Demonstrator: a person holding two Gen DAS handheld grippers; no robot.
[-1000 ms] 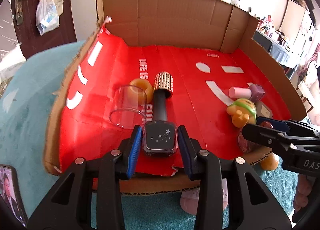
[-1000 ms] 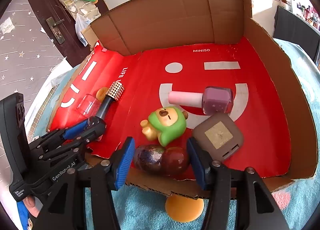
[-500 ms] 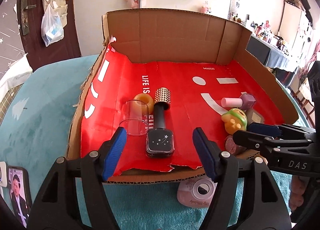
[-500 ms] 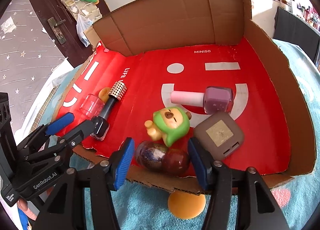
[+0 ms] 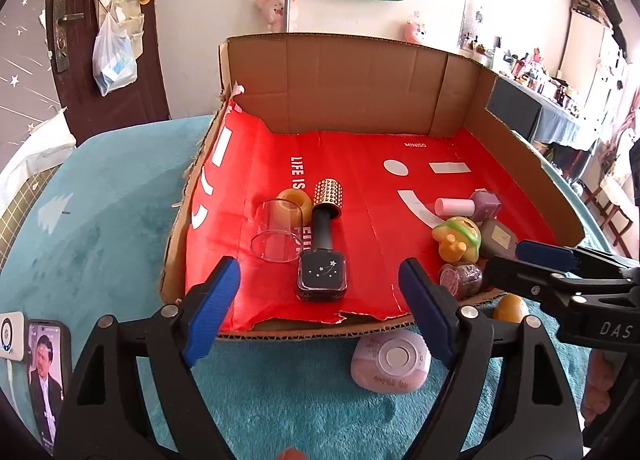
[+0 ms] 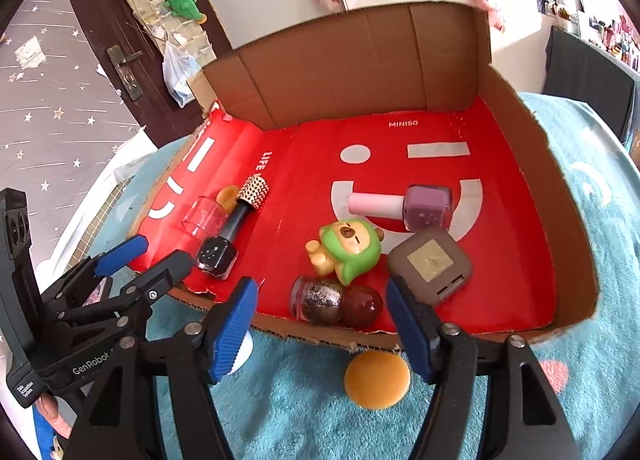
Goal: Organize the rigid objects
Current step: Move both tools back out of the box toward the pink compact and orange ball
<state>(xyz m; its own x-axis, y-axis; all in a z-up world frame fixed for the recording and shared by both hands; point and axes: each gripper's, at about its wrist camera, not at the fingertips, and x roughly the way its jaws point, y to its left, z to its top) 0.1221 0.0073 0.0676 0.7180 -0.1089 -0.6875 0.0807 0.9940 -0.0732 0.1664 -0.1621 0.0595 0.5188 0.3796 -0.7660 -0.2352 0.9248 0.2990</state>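
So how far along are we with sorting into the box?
Done: black polish bottle, clear cup, pink polish, green toy and brown case lie in the box. In hand: nothing; both grippers open. Left: lilac case and orange disc on the blue cloth.

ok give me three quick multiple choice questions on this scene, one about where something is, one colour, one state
1. Where does the orange disc lie?
A. inside the cardboard box
B. on the teal cloth outside the box's near edge
C. on top of the brown square case

2. What colour is the cap of the purple nail polish bottle?
A. pale pink
B. gold
C. black

3. How does the left gripper stand?
A. shut on the black bottle
B. open, holding nothing
C. shut on the clear cup

Answers:
1 B, it sits on the cloth just outside the cardboard box.
2 A, the long cap is pale pink.
3 B, its fingers are apart either side of the black nail polish bottle, not touching it.
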